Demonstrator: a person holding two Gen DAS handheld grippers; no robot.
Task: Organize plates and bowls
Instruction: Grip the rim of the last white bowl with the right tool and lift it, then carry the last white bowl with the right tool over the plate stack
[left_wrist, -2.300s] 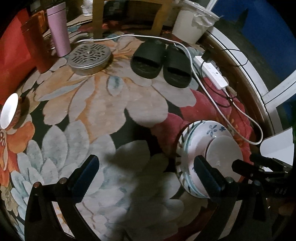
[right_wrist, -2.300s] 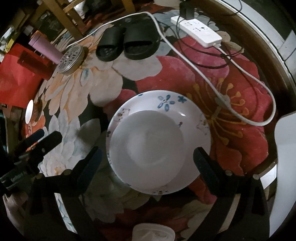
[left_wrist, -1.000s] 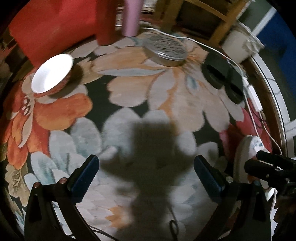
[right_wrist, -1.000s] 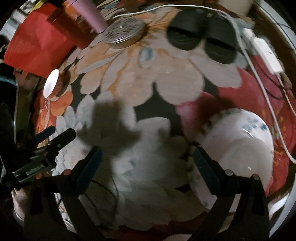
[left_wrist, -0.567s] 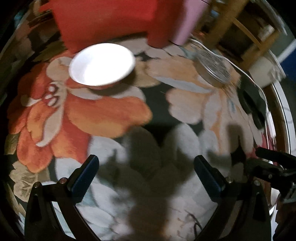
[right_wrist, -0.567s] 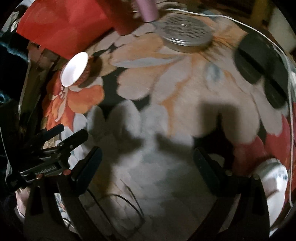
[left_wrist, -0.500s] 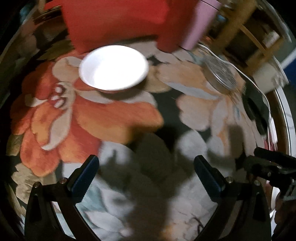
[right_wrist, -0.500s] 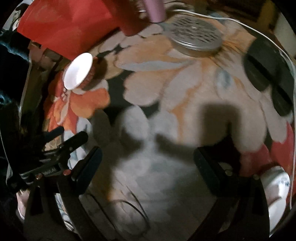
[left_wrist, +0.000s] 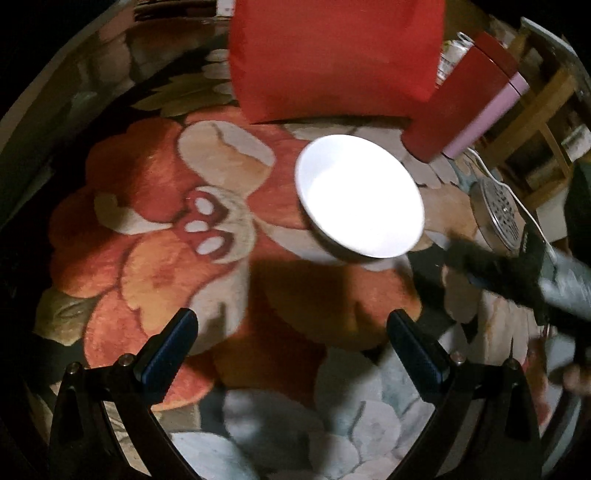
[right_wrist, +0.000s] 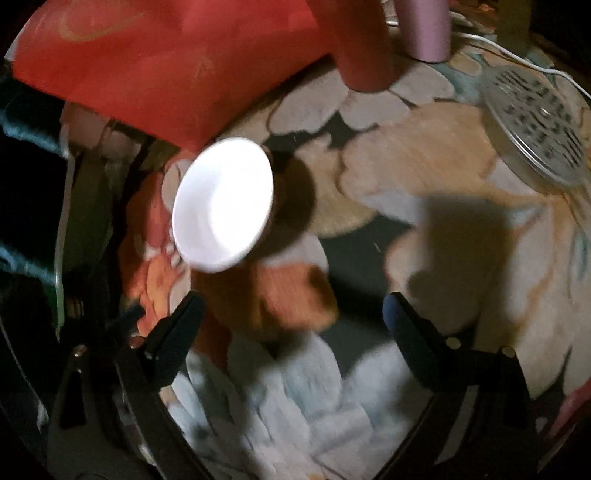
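Bowl (left_wrist: 360, 197) work is unfinished: left tongs (left_wrist: 291, 349) gape wide and empty just short of the white bowl, which sits alone on the floral rug (left_wrist: 155, 266) beside a red tumbler (left_wrist: 454, 99); right tongs (right_wrist: 291, 332), likewise wide and empty, hover right of it.

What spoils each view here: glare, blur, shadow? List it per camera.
Left wrist view: the white bowl is blown out to featureless white, and the right gripper smears across the edge. Right wrist view: motion blur softens the rug; a hard dark shadow crosses it.
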